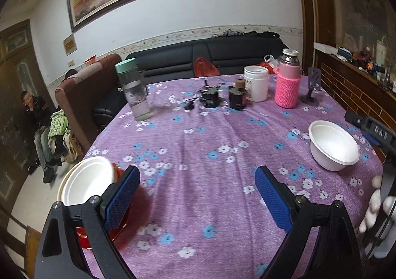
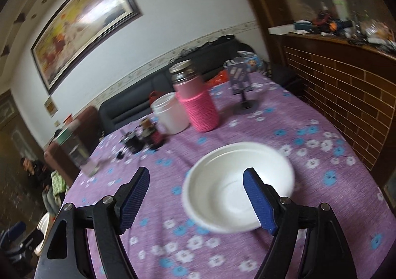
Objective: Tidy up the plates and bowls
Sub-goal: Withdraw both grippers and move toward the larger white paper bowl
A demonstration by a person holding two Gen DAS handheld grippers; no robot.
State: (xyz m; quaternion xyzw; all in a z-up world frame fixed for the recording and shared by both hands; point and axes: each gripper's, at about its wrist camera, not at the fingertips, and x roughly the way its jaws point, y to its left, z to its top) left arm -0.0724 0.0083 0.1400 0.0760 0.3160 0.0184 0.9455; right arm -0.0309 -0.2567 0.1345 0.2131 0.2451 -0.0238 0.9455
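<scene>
Right gripper (image 2: 196,201): jaws wide apart, nothing held. It hovers over the near rim of a white bowl (image 2: 238,186) that sits upright on the purple cloth (image 2: 321,167). The right pad overlaps the bowl's inside in this view; the left pad is out over cloth. No contact that I can confirm.

Left gripper (image 1: 198,199): jaws also wide apart, empty, over bare cloth. A second white bowl (image 1: 86,181) sits at the table's left edge, just beside the left pad, on something red (image 1: 118,229).

Step in hand, as I judge it: take the right-hand bowl for stacking with the other.
- Straddle the rim wall, one pad inside and one outside, then close. A thin light bowl may flex or skid if pinched across its width.
- Close gently; lift straight up before carrying leftward.
- Keep clear of the pink flask (image 2: 198,108) and white jar (image 2: 169,115) behind.

Hard to make out:
- Right view is motion-blurred; the gripper's height above the rim is unclear.
- The red item is mostly hidden behind the left finger; plate or bag, cannot tell.
- Whether the left bowl is one bowl or a nested pair is uncertain.
</scene>
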